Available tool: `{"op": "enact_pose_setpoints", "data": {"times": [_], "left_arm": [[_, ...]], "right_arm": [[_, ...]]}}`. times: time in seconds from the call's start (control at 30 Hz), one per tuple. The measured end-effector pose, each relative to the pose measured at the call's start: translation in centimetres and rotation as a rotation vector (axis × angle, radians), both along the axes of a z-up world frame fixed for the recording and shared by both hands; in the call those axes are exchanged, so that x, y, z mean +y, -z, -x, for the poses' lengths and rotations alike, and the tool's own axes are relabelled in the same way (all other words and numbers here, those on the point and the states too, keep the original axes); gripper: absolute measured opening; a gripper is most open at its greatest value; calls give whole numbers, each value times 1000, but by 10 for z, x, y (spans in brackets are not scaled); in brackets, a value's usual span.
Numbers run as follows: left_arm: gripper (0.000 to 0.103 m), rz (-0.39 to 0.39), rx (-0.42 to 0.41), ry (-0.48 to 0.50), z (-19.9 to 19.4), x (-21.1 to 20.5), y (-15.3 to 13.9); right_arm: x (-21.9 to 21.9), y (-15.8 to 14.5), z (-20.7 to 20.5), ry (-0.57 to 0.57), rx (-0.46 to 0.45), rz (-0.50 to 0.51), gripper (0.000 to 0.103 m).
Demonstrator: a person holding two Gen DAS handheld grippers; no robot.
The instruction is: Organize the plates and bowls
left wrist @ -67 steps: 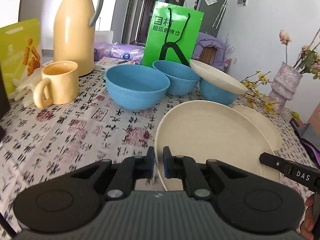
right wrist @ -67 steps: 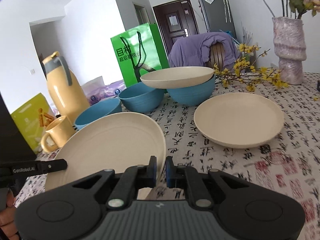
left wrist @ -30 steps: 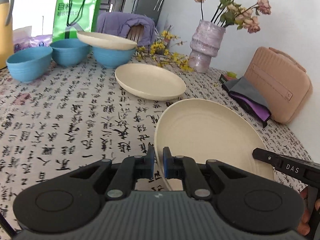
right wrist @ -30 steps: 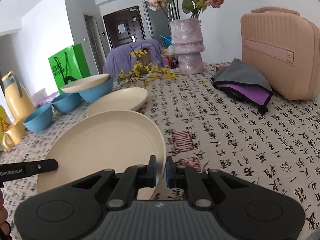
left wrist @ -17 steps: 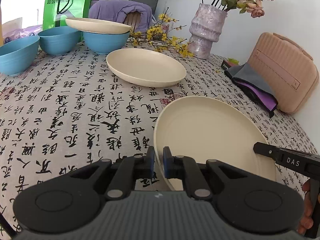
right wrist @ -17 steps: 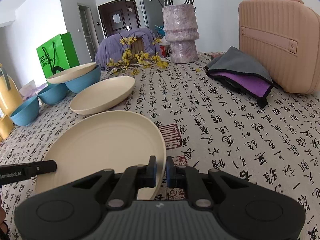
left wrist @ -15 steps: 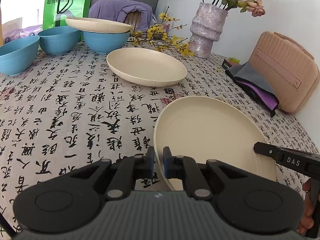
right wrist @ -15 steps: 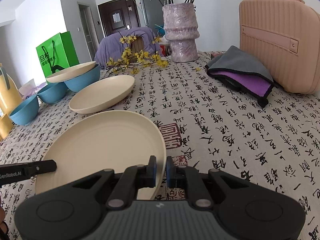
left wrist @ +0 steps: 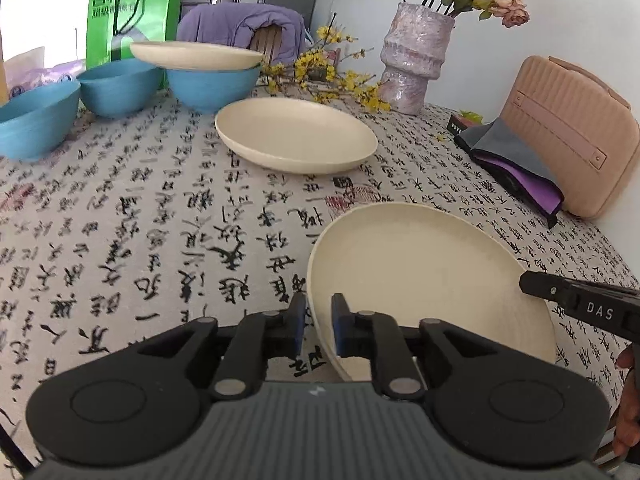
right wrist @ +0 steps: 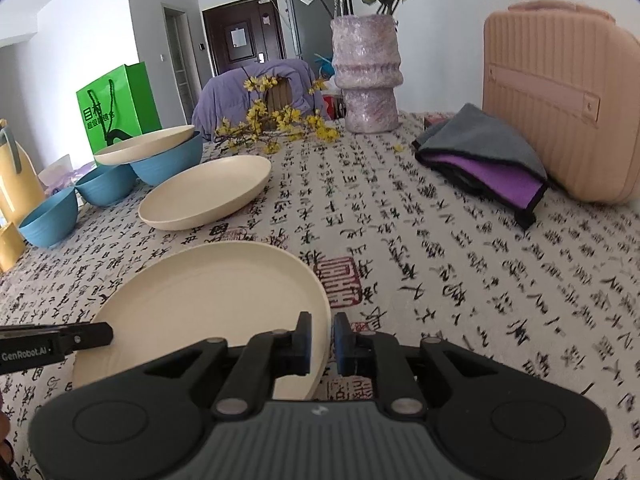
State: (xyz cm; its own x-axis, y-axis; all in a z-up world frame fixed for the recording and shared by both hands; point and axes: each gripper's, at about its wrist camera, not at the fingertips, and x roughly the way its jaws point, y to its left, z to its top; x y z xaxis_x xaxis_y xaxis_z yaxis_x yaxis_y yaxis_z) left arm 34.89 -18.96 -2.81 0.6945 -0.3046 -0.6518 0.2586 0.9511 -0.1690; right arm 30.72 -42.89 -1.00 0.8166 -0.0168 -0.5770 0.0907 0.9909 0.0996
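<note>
A cream plate [left wrist: 420, 276] [right wrist: 208, 300] lies on the calligraphy-print tablecloth [left wrist: 160, 220] close to me. My left gripper [left wrist: 319, 326] straddles its near-left rim and my right gripper [right wrist: 322, 344] straddles its right rim. Both pairs of jaws are opening, and a sliver of cloth shows between pad and rim. A second cream plate [left wrist: 296, 142] [right wrist: 204, 192] sits farther back. A third cream plate [left wrist: 196, 56] [right wrist: 144, 144] rests on a blue bowl [left wrist: 212, 88] [right wrist: 168, 164]. Two more blue bowls [left wrist: 116, 88] [left wrist: 32, 128] stand to its left.
A purple vase [left wrist: 412, 60] with flowers stands at the back, with yellow blossom sprigs [left wrist: 340, 84] beside it. A pink case [left wrist: 572, 132] and a grey-purple cloth [left wrist: 512, 160] lie at the right. A green bag [left wrist: 128, 8] and a yellow flask [right wrist: 16, 184] are far left.
Both grippers carried the plate rightward across the table, away from the bowls and toward the pink case. Both pairs of jaws, shut on the rim before, have now spread apart.
</note>
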Motion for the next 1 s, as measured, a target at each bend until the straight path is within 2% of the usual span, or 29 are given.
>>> {"op": "enact_pose_setpoints", "data": {"times": [0.03, 0.07, 0.13, 0.23, 0.3, 0.4, 0.5, 0.57, 0.73, 0.8, 1.0], "left_arm": [[32, -4, -9, -2, 2, 1, -2], [45, -10, -23, -4, 4, 2, -6], [47, -25, -55, -3, 11, 4, -12], [63, -54, -99, -4, 25, 8, -23], [77, -75, -143, -8, 37, 12, -30], [89, -118, -204, -31, 57, 18, -38], [102, -141, -249, -62, 79, 27, -45], [103, -155, -280, -74, 95, 35, -49], [103, -192, -345, -137, 134, 64, -54], [103, -207, -358, -183, 146, 77, -55], [103, -189, -373, -266, 166, 106, -63]], "right_arm": [[1, -2, 2, 0, -3, 9, 26], [1, -5, 4, 2, -8, 17, 35], [2, -11, 10, 4, -27, 37, 39], [4, -21, 20, 5, -57, 58, 44], [8, -29, 27, 3, -81, 69, 55], [17, -38, 41, -15, -125, 83, 70], [32, -47, 58, -49, -170, 94, 81], [42, -52, 70, -75, -200, 88, 88], [68, -58, 108, -160, -273, 74, 93], [77, -58, 122, -194, -298, 72, 103], [102, -58, 148, -239, -348, 82, 103]]}}
